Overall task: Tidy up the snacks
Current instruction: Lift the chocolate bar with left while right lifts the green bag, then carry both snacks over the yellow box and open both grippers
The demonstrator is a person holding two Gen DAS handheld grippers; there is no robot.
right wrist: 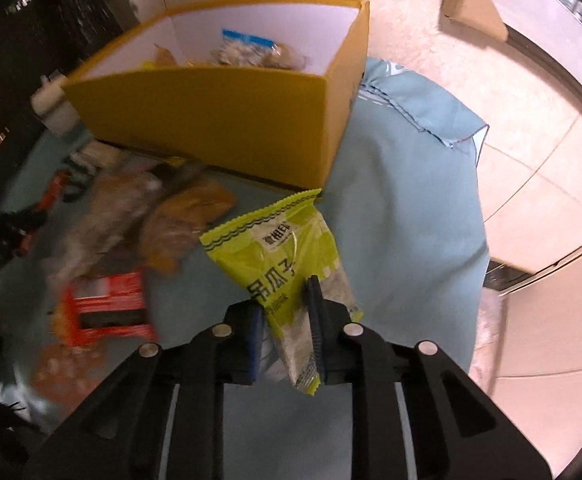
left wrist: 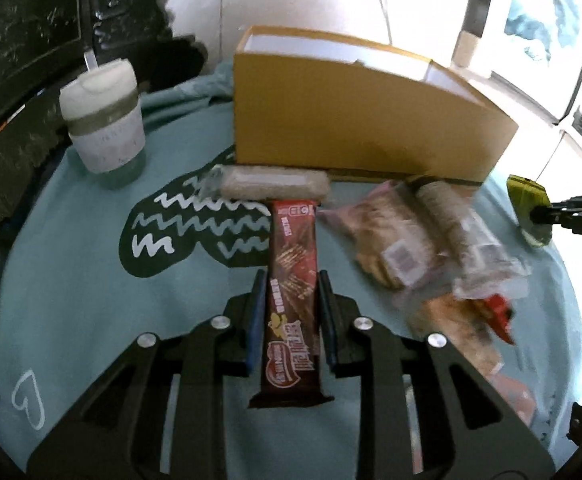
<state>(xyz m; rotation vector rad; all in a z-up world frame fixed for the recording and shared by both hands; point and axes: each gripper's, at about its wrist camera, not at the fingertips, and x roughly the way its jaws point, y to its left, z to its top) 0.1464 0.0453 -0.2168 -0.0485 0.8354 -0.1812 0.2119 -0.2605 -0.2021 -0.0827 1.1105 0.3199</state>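
My left gripper [left wrist: 291,280] is shut on a long brown chocolate wafer bar [left wrist: 294,276], which points away toward the yellow cardboard box [left wrist: 355,120]. In the right wrist view my right gripper [right wrist: 285,292] is shut on a lime-green seed packet [right wrist: 279,256], lifted above the teal cloth [right wrist: 407,216] in front of the same box [right wrist: 211,120], which holds several snack packets [right wrist: 251,52]. That green packet [left wrist: 529,204] and the right gripper's black fingers [left wrist: 571,214] also show at the right edge of the left wrist view.
A wrapped pale bar [left wrist: 267,184] lies in front of the box. Clear bags of biscuits [left wrist: 423,236] and a red pack [right wrist: 107,308] lie in a loose pile on the cloth. A lidded white cup [left wrist: 105,120] stands far left. Tiled floor [right wrist: 511,128] surrounds the round table.
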